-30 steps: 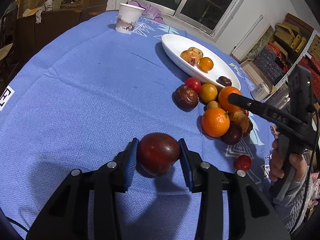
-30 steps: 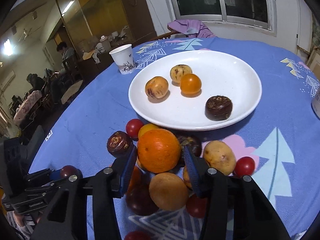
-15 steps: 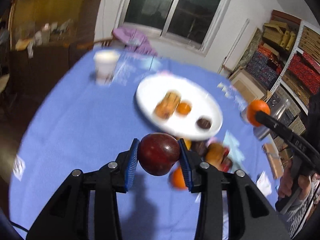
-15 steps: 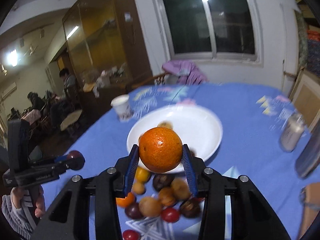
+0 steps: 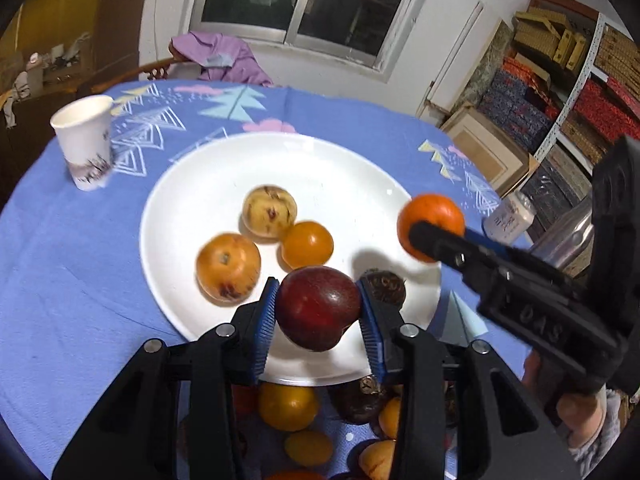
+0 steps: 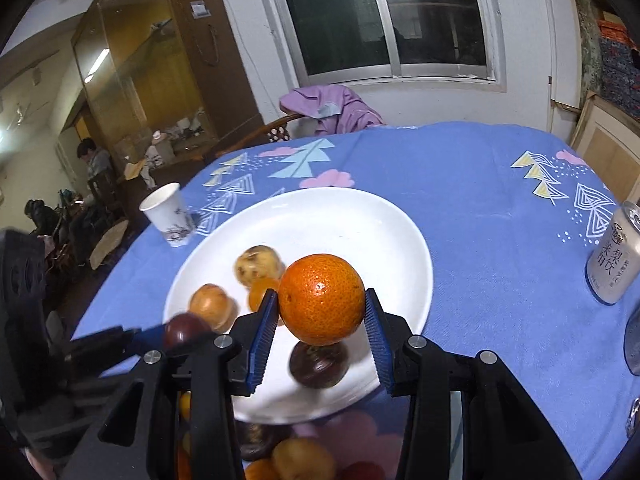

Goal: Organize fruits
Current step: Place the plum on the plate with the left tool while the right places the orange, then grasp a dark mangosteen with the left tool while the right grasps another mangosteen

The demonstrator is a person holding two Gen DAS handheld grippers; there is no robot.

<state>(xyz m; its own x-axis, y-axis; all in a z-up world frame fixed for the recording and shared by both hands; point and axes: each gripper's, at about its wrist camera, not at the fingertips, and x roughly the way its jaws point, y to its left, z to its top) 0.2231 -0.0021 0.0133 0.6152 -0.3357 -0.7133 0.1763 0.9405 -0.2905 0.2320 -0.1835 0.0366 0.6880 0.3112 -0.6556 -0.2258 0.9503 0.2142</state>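
Left wrist view: each hand-held gripper clamps fruit above the white plate [image 5: 224, 184], seemingly near its front rim.

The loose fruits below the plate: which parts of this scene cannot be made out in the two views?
- Loose fruits: left wrist view, mostly hidden behind the left gripper; count unclear.
- Dark fruit on the white plate: right wrist view, top covered by the held orange.
- Can: cut off by the right edge.
- Paper cup: printed pattern blurred.
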